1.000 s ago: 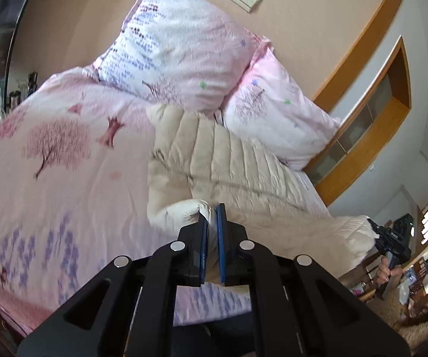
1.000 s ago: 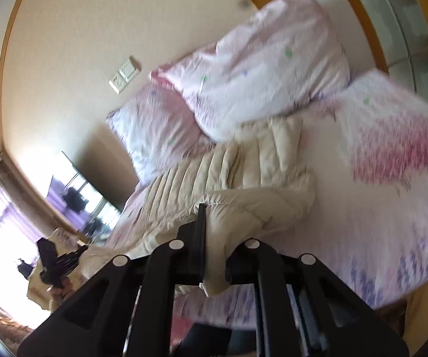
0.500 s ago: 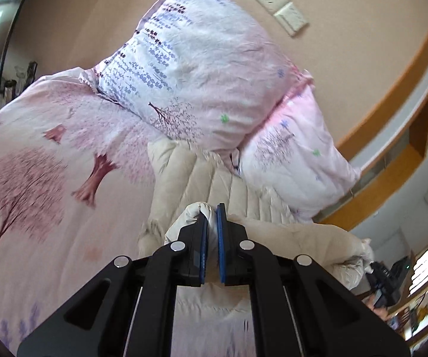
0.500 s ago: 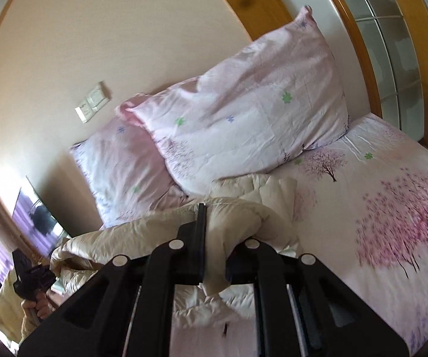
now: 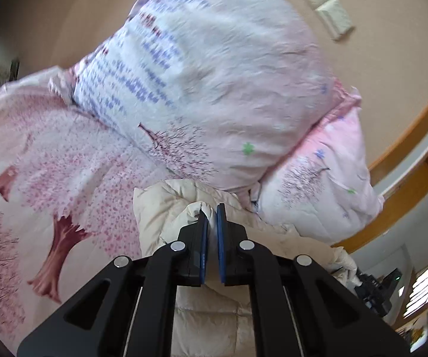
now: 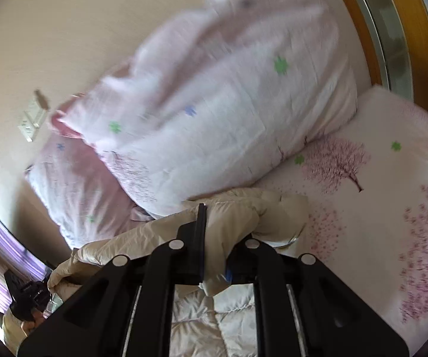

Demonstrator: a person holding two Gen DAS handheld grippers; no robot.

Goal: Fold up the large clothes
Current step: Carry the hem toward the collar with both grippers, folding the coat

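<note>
Left gripper (image 5: pixel 211 212) clamped narrow on a fold of the cream quilted jacket (image 5: pixel 166 208); right gripper (image 6: pixel 214 217) also pinched on jacket fabric (image 6: pixel 243 217), cloth bunched between its jaws. Jacket lies doubled over at the head end of the bed, its far edge touching the pillows. Bed sheet (image 5: pixel 65 163) pink with a cherry-tree print. Two matching pillows (image 5: pixel 214 89) lean on a beige wall, wall switches (image 5: pixel 324 3) above them. Wooden trim and a shelf recess (image 5: pixel 416 184) toward the bed's right side. Far edges motion-blurred
</note>
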